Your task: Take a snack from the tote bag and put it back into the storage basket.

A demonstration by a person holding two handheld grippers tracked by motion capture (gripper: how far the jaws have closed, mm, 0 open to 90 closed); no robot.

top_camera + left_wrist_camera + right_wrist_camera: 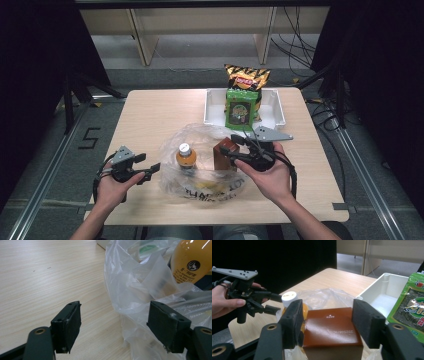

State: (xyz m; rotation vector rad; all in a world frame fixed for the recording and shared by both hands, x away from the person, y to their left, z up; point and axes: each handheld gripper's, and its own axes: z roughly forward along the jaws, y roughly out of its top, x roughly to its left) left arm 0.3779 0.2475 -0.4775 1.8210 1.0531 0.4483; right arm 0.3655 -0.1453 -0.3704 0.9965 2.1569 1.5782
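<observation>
A clear plastic bag [200, 185] lies in the middle of the table, and an orange drink bottle [186, 156] with a white cap stands in it. To the right of the bottle stands a brown box [225, 146]. My right gripper [231, 150] straddles this box [332, 332] with its jaws wide and a gap at the right pad [367, 322], so it is open. My left gripper [150, 167] rests at the bag's left edge, open. In the left gripper view the bag's film [135, 282] reaches in beside the right pad [165, 325], and the bottle [190, 262] is behind it.
A white bin [215, 107] sits at the back right of the table. It holds a green seaweed packet [240, 110] and a yellow-and-black chip bag [246, 77]. Bare wood stretches over the table's left and far-left parts [150, 115]. Dark curtains and cables surround the table.
</observation>
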